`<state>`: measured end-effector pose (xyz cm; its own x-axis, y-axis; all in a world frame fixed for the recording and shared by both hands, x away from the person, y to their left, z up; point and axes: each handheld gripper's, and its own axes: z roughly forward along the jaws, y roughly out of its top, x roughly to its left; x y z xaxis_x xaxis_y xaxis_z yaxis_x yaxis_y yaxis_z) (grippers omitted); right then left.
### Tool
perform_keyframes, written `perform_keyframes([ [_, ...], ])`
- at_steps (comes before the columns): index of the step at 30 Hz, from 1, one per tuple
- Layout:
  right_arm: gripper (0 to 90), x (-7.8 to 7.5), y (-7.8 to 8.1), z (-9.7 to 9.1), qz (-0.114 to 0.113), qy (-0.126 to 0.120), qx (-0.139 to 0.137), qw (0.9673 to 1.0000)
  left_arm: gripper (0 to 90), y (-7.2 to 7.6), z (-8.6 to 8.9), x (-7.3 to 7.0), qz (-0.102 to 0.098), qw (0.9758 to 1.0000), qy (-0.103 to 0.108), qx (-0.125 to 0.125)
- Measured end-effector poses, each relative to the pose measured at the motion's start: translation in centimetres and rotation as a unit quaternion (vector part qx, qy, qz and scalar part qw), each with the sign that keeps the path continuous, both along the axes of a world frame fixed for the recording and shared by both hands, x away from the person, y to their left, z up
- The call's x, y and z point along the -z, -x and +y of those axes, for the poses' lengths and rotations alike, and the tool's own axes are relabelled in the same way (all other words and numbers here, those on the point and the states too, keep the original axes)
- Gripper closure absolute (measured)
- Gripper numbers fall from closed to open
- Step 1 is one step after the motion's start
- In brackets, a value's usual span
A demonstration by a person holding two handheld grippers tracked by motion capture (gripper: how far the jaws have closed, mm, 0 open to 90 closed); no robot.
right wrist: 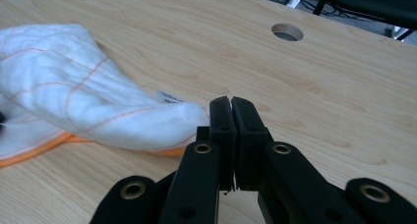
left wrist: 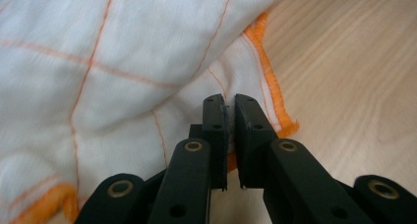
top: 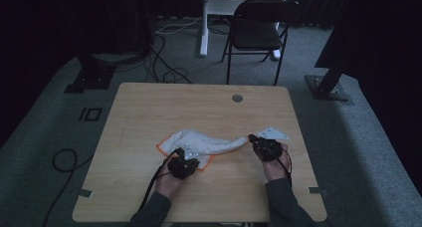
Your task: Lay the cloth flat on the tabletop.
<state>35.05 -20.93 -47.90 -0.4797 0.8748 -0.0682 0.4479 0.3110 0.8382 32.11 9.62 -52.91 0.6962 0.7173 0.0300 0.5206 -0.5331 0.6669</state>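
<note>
Pinched between my left gripper [left wrist: 230, 108] jaws is only a thin fold near the orange hem of the white cloth [left wrist: 108, 62]; so little fabric could slip free when I pull. My right gripper [right wrist: 231, 106] is clamped on the cloth's far twisted corner, by the look of it; the cloth lies bunched mid-table [top: 149, 107] between both hands; tugging unevenly may drag the whole bundle rather than spread it.
</note>
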Motion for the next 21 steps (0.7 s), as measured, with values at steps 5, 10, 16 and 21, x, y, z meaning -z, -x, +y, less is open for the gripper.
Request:
perform_keyframes([
  [5, 89.0, 0.3, 0.0, -0.1, 0.003, -0.001, 0.002, 1.0000, 85.4, 0.9, 1.6, -0.1, 0.002, 0.9999, 0.014, -0.008],
  [10, 89.0, 0.7, 0.0, -0.1, 0.008, 0.000, 0.002, 1.0000, 86.0, 1.9, 4.0, -0.6, 0.003, 0.9991, 0.037, -0.020],
  [16, 89.0, 1.0, 0.0, 0.2, 0.011, 0.002, 0.001, 0.9999, 86.5, 2.2, 5.3, -0.9, 0.001, 0.9986, 0.043, -0.030],
  [21, 89.0, 0.9, 0.0, 0.0, 0.010, 0.003, 0.006, 0.9999, 86.5, 2.3, 5.8, -1.3, -0.001, 0.9979, 0.057, -0.032],
])
